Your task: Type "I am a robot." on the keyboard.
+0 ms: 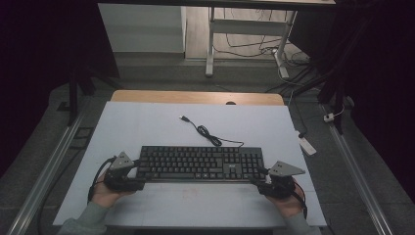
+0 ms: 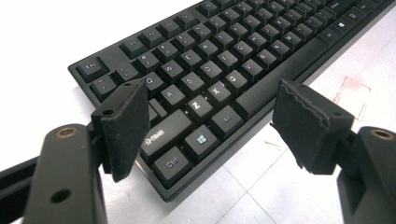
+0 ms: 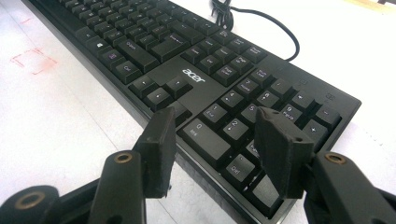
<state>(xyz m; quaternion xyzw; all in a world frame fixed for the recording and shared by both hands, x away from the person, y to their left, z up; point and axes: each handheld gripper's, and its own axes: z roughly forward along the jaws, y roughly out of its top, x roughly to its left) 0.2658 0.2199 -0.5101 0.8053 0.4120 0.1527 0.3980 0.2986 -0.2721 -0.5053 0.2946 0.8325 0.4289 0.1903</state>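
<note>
1. The left gripper point(image 1: 131, 172) sits at the keyboard's point(image 1: 198, 163) left end, fingers point(image 2: 122, 126) wide, straddling the Ctrl corner without pressing it.
2. The keyboard lies flat across the near middle of the white surface point(image 1: 147, 122), its cable point(image 1: 208, 134) trailing away towards the far side.
3. The right gripper point(image 1: 264, 177) sits at the numpad end, fingers point(image 3: 280, 149) wide, over that corner, gripping nothing.
4. The step appears to be taking the keyboard by both ends. Each gripper should probably slide further on, close on the edge rather than the keys, then lift together and level so the cable doesn't snag.
</note>
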